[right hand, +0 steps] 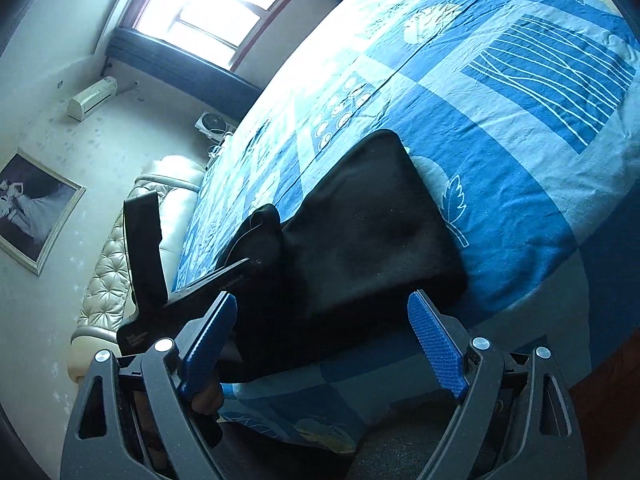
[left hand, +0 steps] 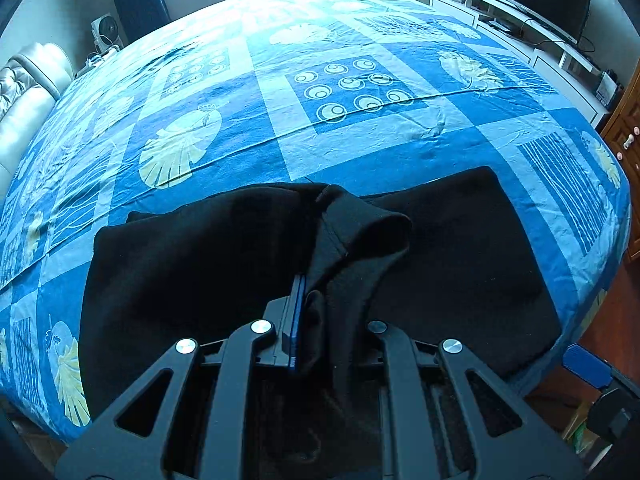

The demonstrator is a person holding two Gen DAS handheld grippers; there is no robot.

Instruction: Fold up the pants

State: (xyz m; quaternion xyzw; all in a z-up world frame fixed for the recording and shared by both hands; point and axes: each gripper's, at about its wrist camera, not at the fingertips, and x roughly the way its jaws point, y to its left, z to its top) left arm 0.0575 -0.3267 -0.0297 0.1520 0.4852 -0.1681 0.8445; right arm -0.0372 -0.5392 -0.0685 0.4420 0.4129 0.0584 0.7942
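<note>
Black fabric, left wrist view: the pants (left hand: 208, 264) lie spread along the near edge of the bed (left hand: 360, 152), reaching toward its near right corner.
Left tool (left hand: 316, 300): its fingers are pressed together on a raised fold of the pants, which humps up just ahead of the tips.
Blue sheet: leaf and circle prints cover the bed.
Right wrist view, pants (right hand: 360, 240): they lie on the bed (right hand: 520, 140) at its near edge, just ahead of the tool.
Right tool (right hand: 324, 344): blue pads stand well apart, nothing between them; the cloth's near edge lies just beyond the tips.
</note>
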